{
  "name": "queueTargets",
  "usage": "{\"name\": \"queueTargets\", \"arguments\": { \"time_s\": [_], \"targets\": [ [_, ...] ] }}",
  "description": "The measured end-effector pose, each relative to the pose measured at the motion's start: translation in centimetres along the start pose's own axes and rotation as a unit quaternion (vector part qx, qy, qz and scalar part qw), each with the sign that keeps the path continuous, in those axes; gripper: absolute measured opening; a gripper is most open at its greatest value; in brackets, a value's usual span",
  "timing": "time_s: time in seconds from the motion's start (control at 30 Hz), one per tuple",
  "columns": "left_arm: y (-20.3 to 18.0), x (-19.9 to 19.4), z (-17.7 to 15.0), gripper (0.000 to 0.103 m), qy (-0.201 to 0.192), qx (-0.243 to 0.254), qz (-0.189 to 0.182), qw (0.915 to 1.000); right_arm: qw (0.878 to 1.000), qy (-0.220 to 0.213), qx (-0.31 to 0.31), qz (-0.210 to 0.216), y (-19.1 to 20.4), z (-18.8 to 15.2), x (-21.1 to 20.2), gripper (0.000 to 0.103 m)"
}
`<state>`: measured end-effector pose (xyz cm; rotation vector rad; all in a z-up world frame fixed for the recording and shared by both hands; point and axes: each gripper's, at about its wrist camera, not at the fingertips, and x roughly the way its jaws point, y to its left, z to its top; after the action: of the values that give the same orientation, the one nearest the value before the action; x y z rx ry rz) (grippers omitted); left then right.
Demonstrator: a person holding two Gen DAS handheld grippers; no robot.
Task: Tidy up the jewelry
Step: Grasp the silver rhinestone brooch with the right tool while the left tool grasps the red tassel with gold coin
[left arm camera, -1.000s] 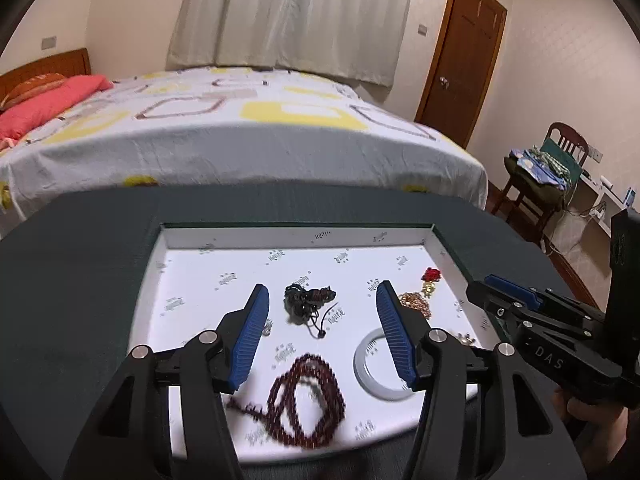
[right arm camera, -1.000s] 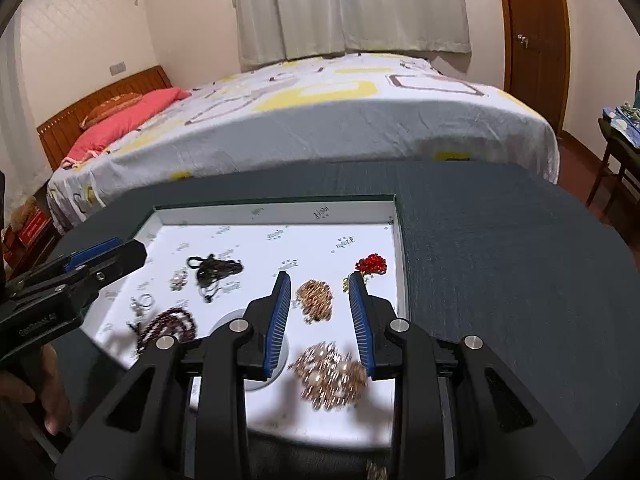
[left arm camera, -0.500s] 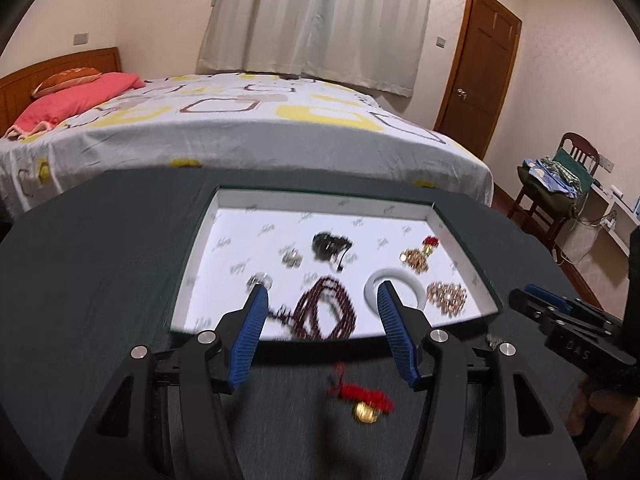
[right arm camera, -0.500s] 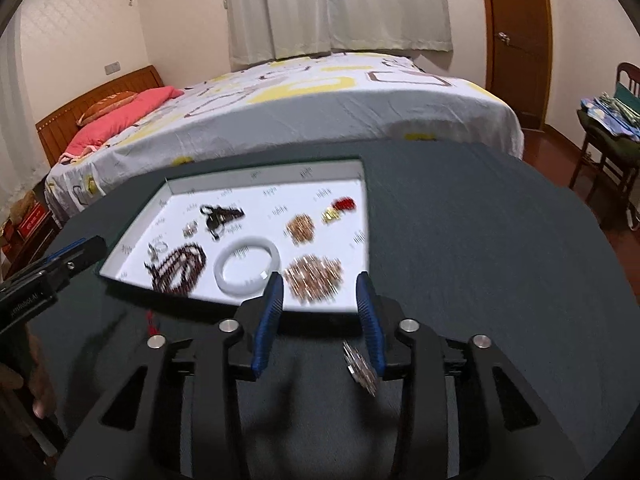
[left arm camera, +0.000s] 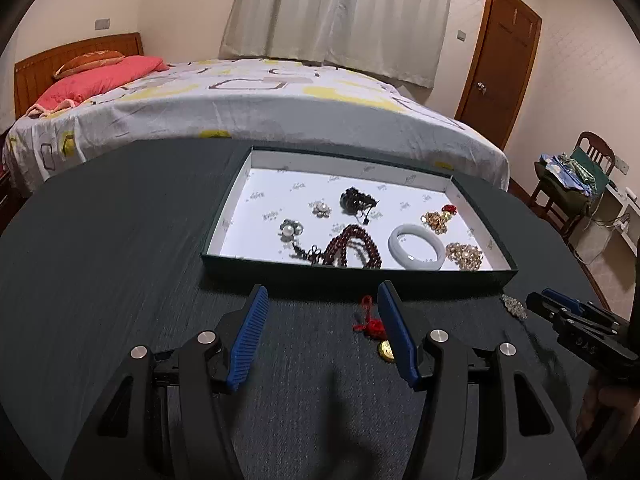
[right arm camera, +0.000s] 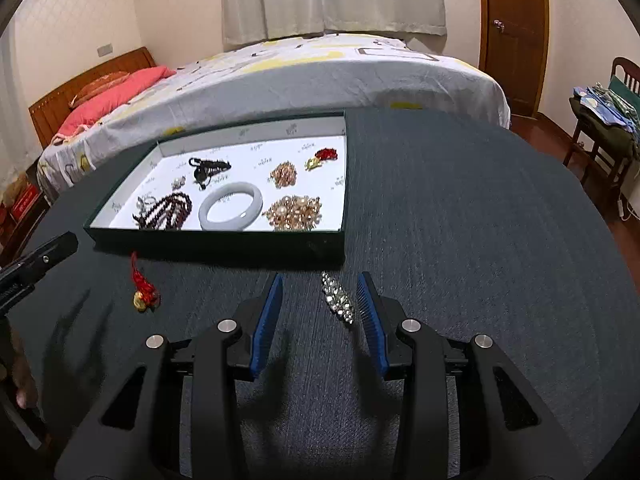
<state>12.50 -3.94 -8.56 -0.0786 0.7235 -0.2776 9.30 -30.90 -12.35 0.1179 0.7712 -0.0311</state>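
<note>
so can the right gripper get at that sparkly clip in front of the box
Probably yes. The sparkly clip lies on the bare cloth between the right gripper's open fingers, near the right pad, with nothing over it.

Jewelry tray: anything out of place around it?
Yes. Two pieces lie on the dark tabletop in front of the tray, not in it: a red knot charm with a gold pendant and a rhinestone hair clip, which sits between the open right gripper's fingers, untouched.
</note>
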Motion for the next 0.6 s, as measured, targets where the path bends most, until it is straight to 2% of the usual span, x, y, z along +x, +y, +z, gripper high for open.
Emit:
{"name": "queueTargets", "arguments": {
  "time_s": [0.43,0.47,0.6],
  "targets": [
    [-0.4,0.9,-1.0,0.056,0.022,0.004,-0.004,0.9997,0.999,0.029,-0.004,-0.014,0.0,-0.3,2.7,0.038],
    [-0.4,1.0,-1.1,0.056,0.023,0.004,-0.004,0.9997,0.999,0.031,-0.006,-0.014,0.1,-0.4,2.8,0.036],
    [-0.5,1.2,-1.2,0.056,0.026,0.005,-0.006,0.9996,0.999,0.041,-0.013,-0.02,0.3,-0.6,3.3,0.018]
  ]
}}
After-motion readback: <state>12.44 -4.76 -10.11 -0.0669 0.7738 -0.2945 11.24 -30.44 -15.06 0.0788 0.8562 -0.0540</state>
